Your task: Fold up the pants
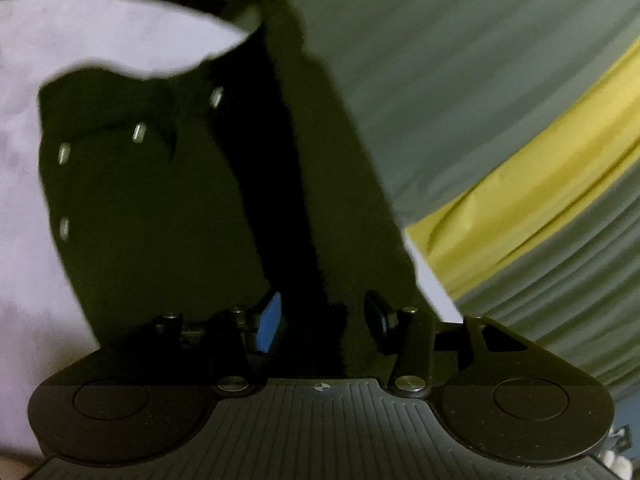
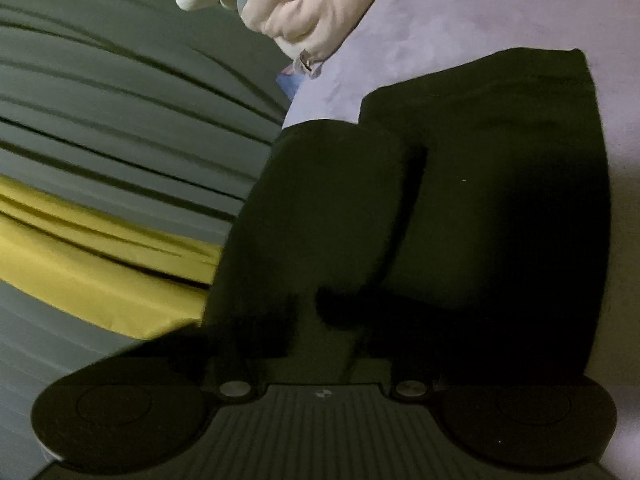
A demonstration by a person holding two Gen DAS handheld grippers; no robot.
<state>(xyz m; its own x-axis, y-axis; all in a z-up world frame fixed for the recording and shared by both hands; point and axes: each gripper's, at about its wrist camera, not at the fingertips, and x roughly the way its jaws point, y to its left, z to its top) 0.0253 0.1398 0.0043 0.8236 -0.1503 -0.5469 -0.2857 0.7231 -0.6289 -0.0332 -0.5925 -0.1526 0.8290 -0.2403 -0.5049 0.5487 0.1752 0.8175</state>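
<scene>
Dark, near-black fabric pants with small metal rivets (image 1: 168,200) lie spread on a pale lavender cloth-covered surface (image 1: 24,160), one portion reaching to its edge beside the grey pleated curtain with a yellow band (image 1: 520,184). In the right wrist view the same pants (image 2: 480,200) show two lobes of cloth, one overlapping the edge of the surface (image 2: 480,12). The cloth appears soft, limp and light; it will likely drape and slip unless pinched through a full layer, best at a hem or waistband corner. The left gripper (image 1: 324,316) is held low over the garment, jaws apart, a dark fold rising between the blue-padded finger (image 1: 270,320) and its partner. The right gripper (image 2: 320,328) is buried in dark cloth; its jaw state cannot be told. A gloved hand (image 2: 296,12) appears beyond the far edge.
</scene>
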